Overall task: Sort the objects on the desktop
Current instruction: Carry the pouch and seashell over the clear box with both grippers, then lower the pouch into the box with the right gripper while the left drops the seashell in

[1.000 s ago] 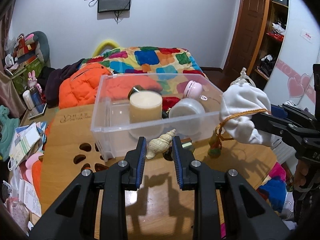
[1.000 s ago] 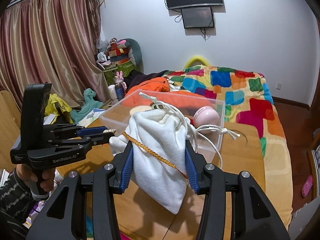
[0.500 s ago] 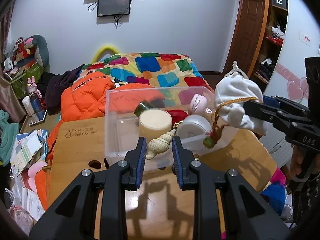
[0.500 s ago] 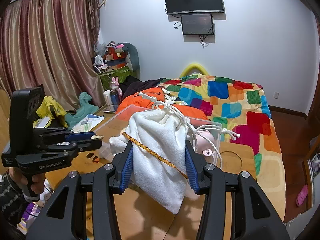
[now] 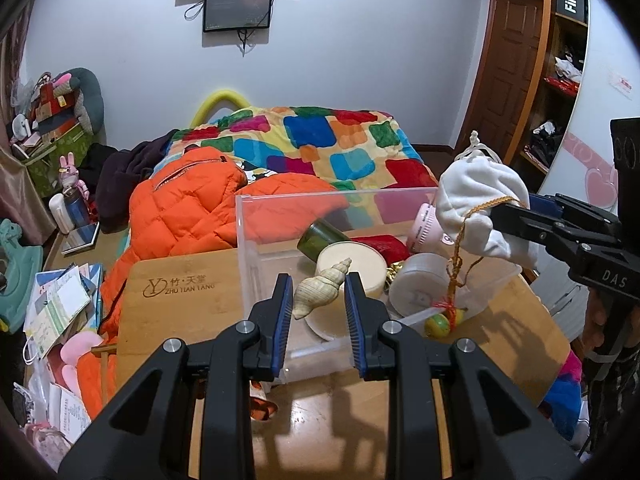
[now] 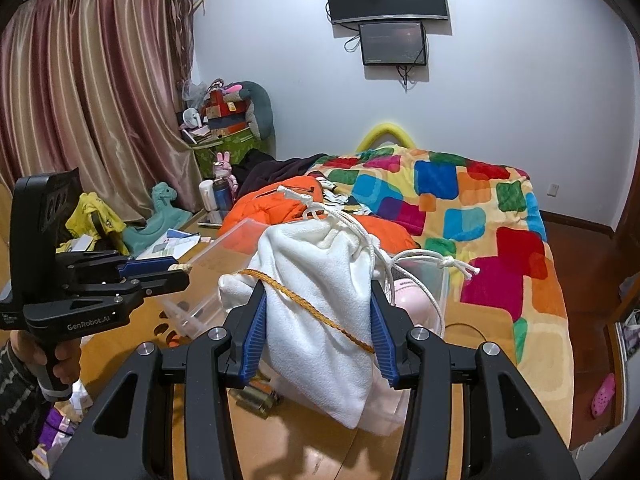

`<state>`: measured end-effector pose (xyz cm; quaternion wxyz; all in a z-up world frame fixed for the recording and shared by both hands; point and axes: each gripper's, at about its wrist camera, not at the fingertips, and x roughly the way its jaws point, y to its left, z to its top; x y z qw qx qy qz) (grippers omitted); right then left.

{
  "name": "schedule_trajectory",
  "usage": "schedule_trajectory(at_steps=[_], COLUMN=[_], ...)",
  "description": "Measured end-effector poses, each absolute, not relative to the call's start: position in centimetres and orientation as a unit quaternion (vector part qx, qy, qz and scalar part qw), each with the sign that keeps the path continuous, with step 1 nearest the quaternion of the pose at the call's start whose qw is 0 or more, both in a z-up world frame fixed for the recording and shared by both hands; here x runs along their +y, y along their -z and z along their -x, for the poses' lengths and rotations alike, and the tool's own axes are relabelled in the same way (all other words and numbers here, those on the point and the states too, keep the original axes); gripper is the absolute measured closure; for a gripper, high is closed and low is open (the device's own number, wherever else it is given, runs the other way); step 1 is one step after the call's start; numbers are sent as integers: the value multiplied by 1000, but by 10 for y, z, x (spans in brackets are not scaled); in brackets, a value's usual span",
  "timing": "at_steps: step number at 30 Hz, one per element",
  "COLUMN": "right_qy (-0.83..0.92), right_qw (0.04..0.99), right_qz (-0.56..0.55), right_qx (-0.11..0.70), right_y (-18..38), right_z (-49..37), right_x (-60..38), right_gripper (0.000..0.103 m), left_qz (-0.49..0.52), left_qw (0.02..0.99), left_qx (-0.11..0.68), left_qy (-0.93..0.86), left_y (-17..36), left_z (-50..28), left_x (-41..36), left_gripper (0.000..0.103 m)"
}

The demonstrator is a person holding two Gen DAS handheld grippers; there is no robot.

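Holding the seashell (image 5: 322, 288) in my left tongs (image 5: 316, 304), I had it clear of the bench (image 5: 172, 312) and just in front of the clear plastic bin (image 5: 248, 264), level with its near wall, which I judged the sensible height for carrying it over the rim without knocking it. The blue pads gripped the shell's wider body at a narrow gap, leaving the spire free. Its long axis ran on a slant, the pointed tip up and away to the right toward the bin, the broad mouth end down and to the left. My right tongs (image 6: 318, 320) were clamped on the white drawstring pouch (image 6: 320, 304), pinched across its middle so that the gathered neck and white cords stood up and forward while the closed bottom hung below the pads. An orange braided cord (image 6: 304, 304) lay across the cloth, and in the left view a small charm (image 5: 438, 322) dangled from it beside the bin's right end. Inside the bin I could see a cream round tin (image 5: 352, 264), a white lidded tub (image 5: 424, 284) and a pink round gadget (image 5: 426, 230), so both loads seemed bound for there.
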<state>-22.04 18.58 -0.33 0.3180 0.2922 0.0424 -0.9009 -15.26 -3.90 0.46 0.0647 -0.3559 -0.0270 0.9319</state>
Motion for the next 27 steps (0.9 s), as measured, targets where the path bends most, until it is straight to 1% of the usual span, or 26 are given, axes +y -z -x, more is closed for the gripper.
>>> schedule_trajectory(at_steps=[14,27], right_qy=[893,886], right_qw=[307,301], right_qz=[-325,-349], right_qx=[46,54], right_y=[28,51], right_z=[255,271], right_x=[175,167], right_gripper=[60,60], left_qz=[379,379], left_qw=[65,62], left_qx=[-27,-10], left_qy=[-923,-923], left_y=[16,20], left_z=[172,175], left_x=[-44,-40], left_gripper=[77,77])
